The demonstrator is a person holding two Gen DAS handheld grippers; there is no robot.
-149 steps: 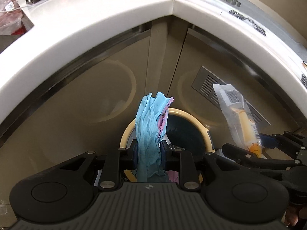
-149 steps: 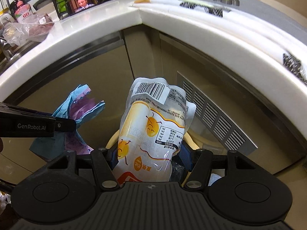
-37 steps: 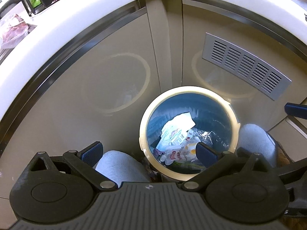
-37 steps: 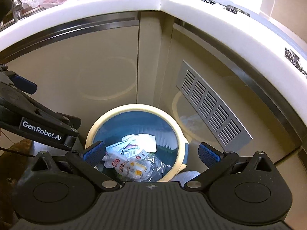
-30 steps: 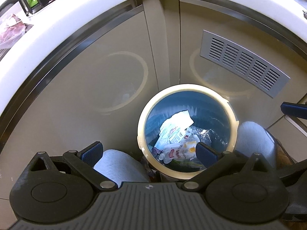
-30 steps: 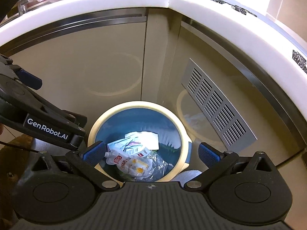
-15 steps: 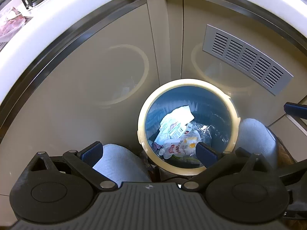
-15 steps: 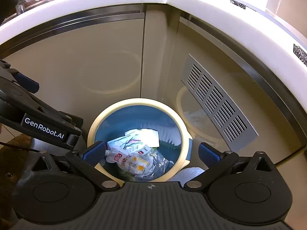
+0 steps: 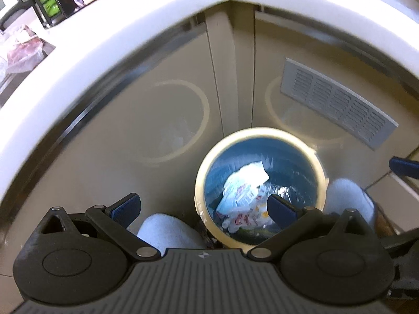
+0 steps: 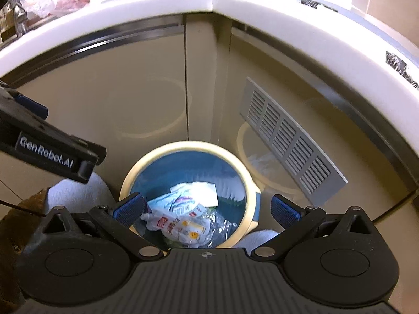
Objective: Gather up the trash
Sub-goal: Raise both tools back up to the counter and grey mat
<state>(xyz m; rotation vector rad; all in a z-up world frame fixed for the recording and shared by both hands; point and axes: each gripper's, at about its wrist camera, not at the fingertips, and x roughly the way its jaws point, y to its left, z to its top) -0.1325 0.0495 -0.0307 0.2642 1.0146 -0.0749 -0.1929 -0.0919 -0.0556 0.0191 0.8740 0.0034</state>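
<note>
Wrappers (image 10: 183, 217) are seen dropped in the bin (image 10: 188, 147); left gripper (image 9: 201, 206) and right gripper (image 10: 207, 209) are held wide apart, empty

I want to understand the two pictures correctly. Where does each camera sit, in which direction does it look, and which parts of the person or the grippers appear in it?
Left wrist: sits on the left gripper, looks down at the trash bin in the cabinet corner; its own open fingers, light slippers and one right fingertip show.
Right wrist: sits on the right gripper, looks down into the same bin with its wrappers; its open fingers and the left gripper's body show.
Shared: bin, wrappers, vent grille, white countertop edge.
</note>
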